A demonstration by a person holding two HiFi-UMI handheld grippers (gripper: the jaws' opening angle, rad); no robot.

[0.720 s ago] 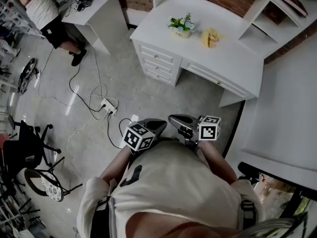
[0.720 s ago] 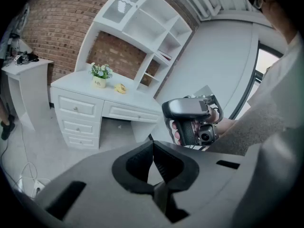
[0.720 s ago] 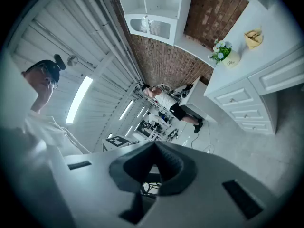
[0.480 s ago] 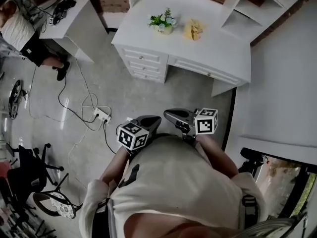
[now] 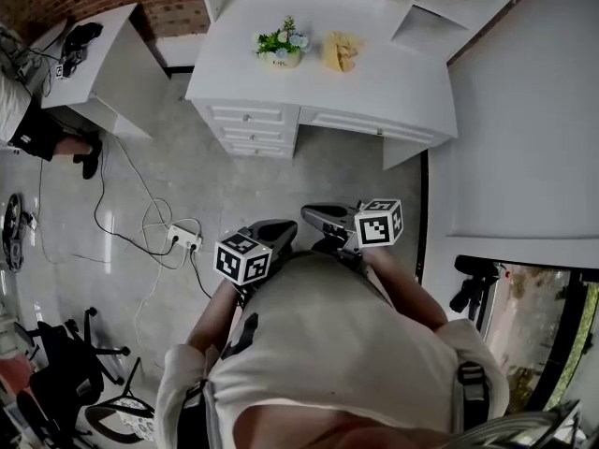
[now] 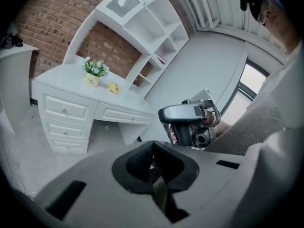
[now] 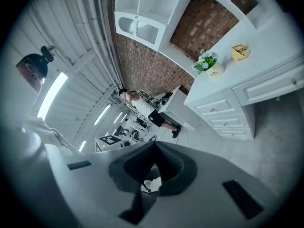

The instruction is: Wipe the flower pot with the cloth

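Left gripper (image 5: 291,225) and right gripper (image 5: 306,214) pressed together, empty; well ahead on desk (image 5: 393,82), yellow cloth (image 5: 341,50) beside flower pot (image 5: 280,56), nearer right gripper.

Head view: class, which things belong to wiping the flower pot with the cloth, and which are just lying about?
For the job: flower pot, cloth, left gripper, right gripper (both shut, empty).
Lying about: power strip, office chair.
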